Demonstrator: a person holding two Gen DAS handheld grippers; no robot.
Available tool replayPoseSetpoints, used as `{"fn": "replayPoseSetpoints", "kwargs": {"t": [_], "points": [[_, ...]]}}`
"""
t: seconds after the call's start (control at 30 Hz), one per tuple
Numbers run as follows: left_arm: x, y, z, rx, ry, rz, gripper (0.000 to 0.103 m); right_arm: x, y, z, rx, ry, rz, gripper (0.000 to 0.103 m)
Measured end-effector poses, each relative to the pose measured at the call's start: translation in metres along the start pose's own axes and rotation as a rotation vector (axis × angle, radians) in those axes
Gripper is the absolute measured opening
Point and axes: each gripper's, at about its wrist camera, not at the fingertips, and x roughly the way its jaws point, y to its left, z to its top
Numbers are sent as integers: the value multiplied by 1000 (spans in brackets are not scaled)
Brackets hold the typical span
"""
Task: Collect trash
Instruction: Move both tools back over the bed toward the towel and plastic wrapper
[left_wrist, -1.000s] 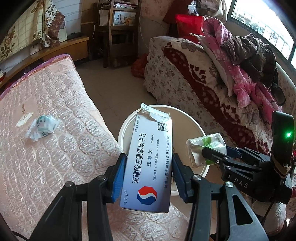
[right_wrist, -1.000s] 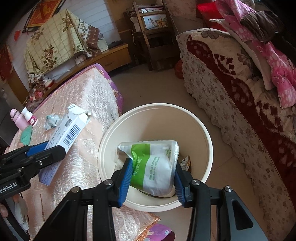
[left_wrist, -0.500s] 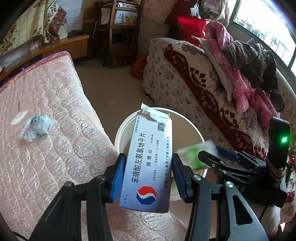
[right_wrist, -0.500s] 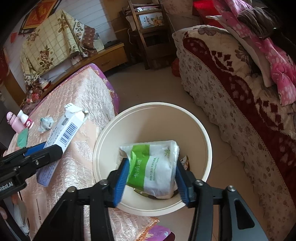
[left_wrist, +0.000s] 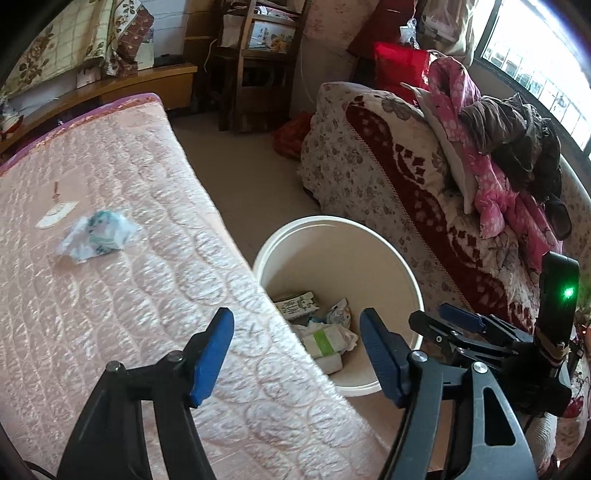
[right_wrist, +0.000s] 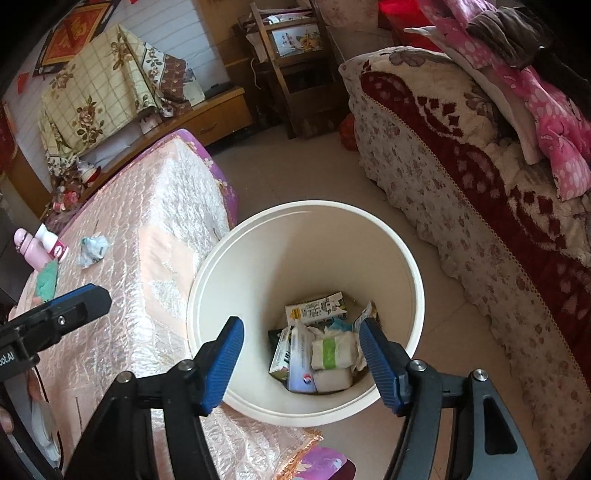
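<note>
- My left gripper (left_wrist: 295, 354) has its fingers apart and spreading wider, with nothing between them; it hangs over the quilted pink bed (left_wrist: 110, 258) at the edge nearest the bin.
- My right gripper (right_wrist: 301, 363) also has its fingers apart and widening, empty, directly above the cream bin (right_wrist: 384, 251).
- The bin stands on the floor, touching the bed's edge, between the bed and the red-and-white sofa (right_wrist: 480, 192).
- In the bin's bottom lie a green-and-white tissue pack (right_wrist: 332, 350), a blue-and-white medicine box (right_wrist: 301, 363) and a small carton (right_wrist: 317, 306).
- A crumpled wrapper (left_wrist: 96, 240) lies on the bed, well away from the bin-side edge.
</note>
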Motion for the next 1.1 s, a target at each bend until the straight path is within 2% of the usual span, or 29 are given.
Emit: {"fn": "replayPoseSetpoints", "kwargs": {"t": [0.23, 0.47, 0.77, 1.1], "points": [[-25, 19, -8, 9, -38, 70, 71, -10, 23, 2, -44, -9, 9, 69], [-54, 54, -13, -18, -81, 146, 71, -22, 63, 5, -116, -28, 39, 69], [-92, 121, -30, -120, -114, 221, 71, -22, 122, 4, -196, -16, 95, 69], [-135, 206, -54, -236, -139, 345, 71, -1, 193, -2, -288, 35, 158, 69]]}}
